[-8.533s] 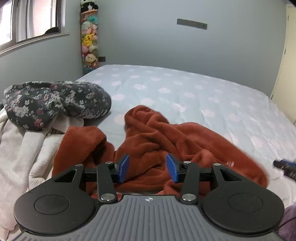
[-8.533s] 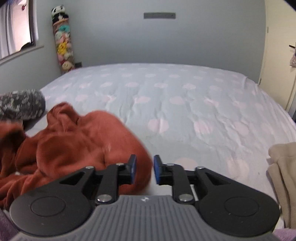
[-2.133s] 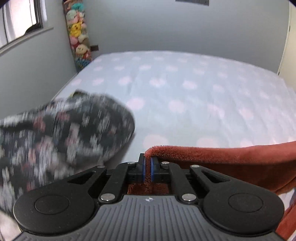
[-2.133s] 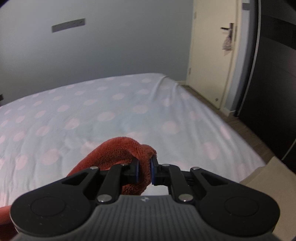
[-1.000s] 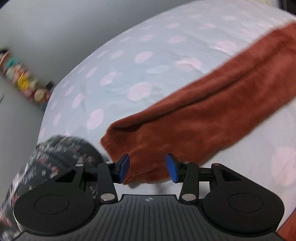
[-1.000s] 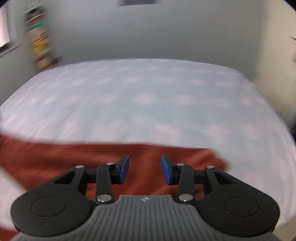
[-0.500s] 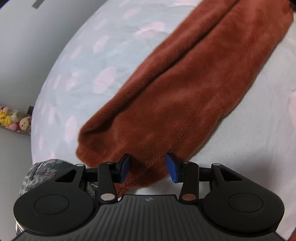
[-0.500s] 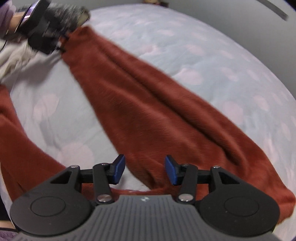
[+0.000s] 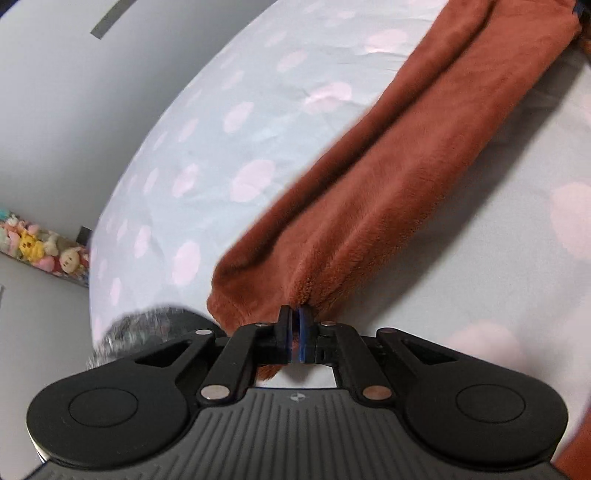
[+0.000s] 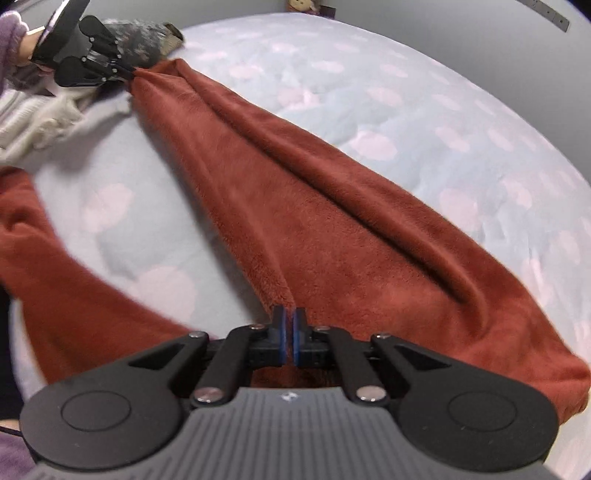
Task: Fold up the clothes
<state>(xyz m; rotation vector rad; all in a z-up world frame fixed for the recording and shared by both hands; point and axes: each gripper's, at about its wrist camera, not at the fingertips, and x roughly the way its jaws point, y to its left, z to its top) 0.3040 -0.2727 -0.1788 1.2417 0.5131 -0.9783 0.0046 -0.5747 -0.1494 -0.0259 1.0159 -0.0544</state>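
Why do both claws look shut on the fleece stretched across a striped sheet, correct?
Not striped: both wrist views show the sheet is pale blue with pink dots. The rest holds: left claw and right claw are shut on the fleece.

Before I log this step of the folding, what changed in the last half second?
Both grippers closed on the rust-red fleece garment: the left gripper pinched one end of the stretched strip, the right gripper the other. Half a second ago both stood open over it. The garment stayed stretched across the pale blue spotted bed cover, and the dark floral garment stayed beside its left end.
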